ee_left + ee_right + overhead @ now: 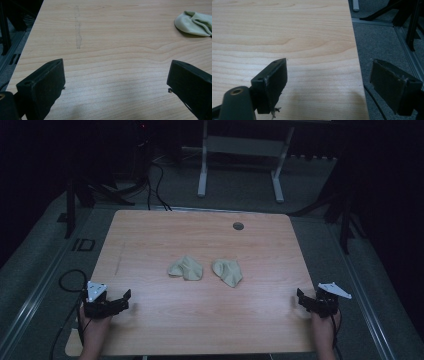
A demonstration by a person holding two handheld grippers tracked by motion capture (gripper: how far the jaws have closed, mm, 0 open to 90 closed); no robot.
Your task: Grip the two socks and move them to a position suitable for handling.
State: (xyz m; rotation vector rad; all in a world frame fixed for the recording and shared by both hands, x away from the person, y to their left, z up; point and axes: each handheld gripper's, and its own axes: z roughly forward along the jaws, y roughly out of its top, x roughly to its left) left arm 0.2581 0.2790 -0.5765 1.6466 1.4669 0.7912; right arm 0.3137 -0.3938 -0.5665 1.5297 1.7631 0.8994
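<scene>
Two pale socks lie mid-surface, ahead and inward of the left gripper and right gripper, both released.

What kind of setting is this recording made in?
Probably a lab or recording workspace, not a home: a bare wooden table holding two pale socks, grey carpet with cables, and a white desk frame in the dark background.

So there's two pale socks, one next to the other, one wooden table, and two grippers: left, right.
</scene>
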